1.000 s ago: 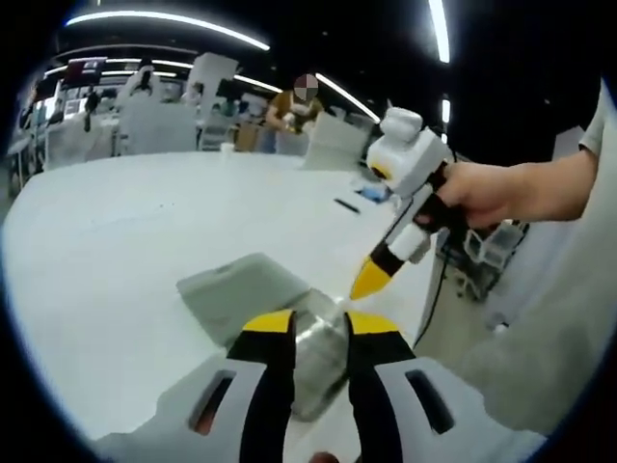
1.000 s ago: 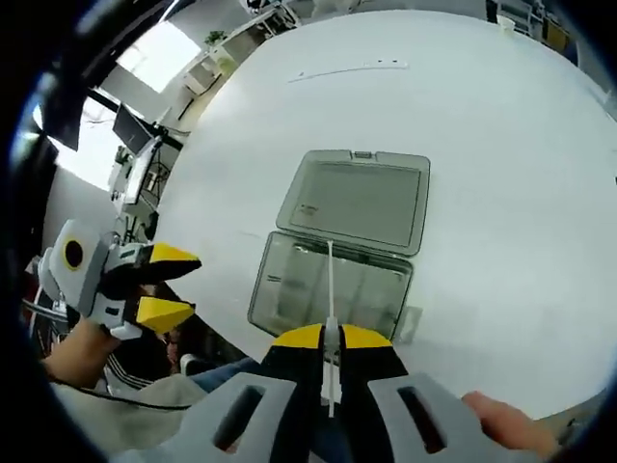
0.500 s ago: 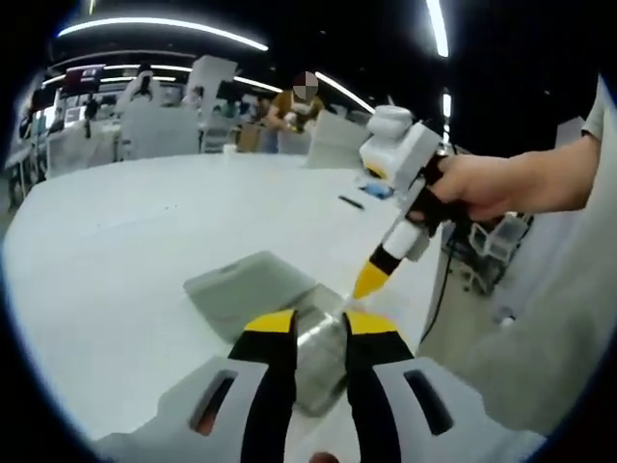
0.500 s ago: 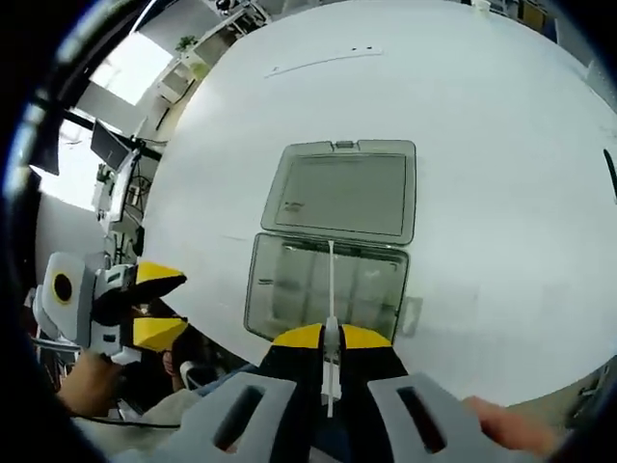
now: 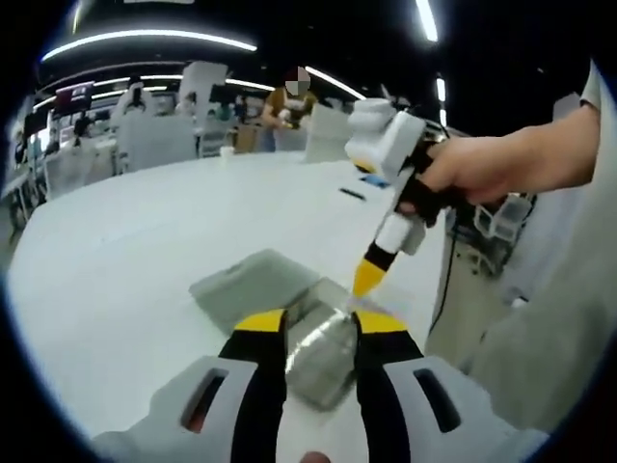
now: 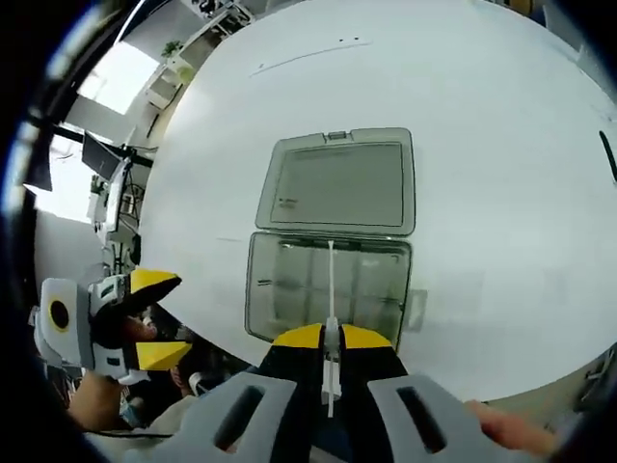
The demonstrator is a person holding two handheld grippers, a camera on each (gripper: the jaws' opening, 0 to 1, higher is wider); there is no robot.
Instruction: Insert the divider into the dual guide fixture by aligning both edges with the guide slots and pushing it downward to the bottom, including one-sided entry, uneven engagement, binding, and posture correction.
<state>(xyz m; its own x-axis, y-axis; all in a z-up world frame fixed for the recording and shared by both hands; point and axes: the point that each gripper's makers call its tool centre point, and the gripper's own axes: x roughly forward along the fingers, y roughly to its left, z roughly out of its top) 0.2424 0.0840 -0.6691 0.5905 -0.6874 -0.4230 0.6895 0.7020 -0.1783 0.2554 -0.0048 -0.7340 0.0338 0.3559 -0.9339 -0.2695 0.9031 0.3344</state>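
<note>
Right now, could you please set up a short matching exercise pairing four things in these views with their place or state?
Things:
1. divider
2. clear box
3. box lid
4. left gripper

States:
A. open, holding nothing, off the table edge
B. lying flat, open, on the white table
C. pinched edge-on in the right gripper, above the box
D. open on the table, compartments showing

Pairs: 1-C, 2-D, 3-B, 4-A

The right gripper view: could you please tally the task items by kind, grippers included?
Grippers: 2, right gripper and left gripper
Divider: 1
Clear box with open lid: 1
Total: 4
</note>
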